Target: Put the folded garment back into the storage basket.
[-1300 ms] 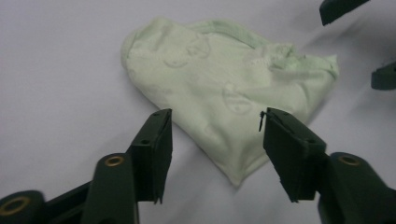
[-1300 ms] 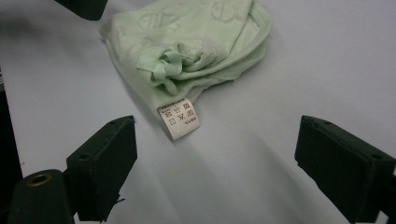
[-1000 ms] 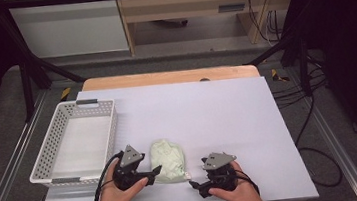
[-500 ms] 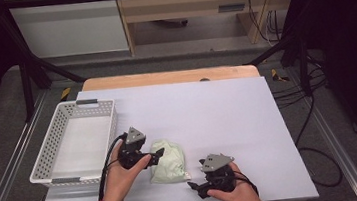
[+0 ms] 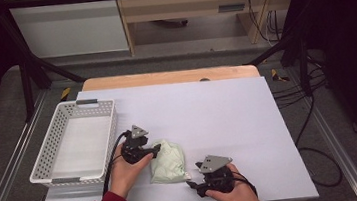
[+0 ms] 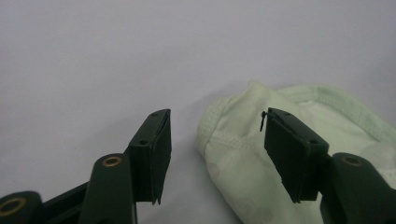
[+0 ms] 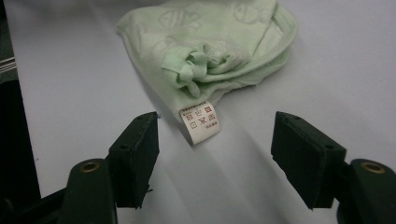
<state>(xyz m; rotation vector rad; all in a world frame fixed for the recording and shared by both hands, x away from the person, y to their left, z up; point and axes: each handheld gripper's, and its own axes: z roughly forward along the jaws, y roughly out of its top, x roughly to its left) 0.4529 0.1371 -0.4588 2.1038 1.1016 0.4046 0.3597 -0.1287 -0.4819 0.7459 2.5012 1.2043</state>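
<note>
A pale green folded garment (image 5: 168,163) lies near the front of the white table. My left gripper (image 5: 154,151) is at the garment's far left corner. In the left gripper view the left gripper (image 6: 217,116) is open and its jaws have just been closing, with the garment's hemmed corner (image 6: 243,163) between them, untouched by the pads. My right gripper (image 5: 191,184) is at the garment's near right corner. The right gripper (image 7: 215,121) is open too, its jaws just closing, with the white care label (image 7: 200,121) ahead of the gap and the garment (image 7: 210,42) beyond.
A white perforated basket (image 5: 112,132) stands at the left of the table, close to my left hand. A wooden board (image 5: 169,77) runs along the far edge. The white table top (image 5: 228,110) stretches behind and to the right of the garment.
My left hand has moved away from the front edge, up along the garment's left side to its far corner, and a red sleeve has come into view. The right hand has stayed put.
</note>
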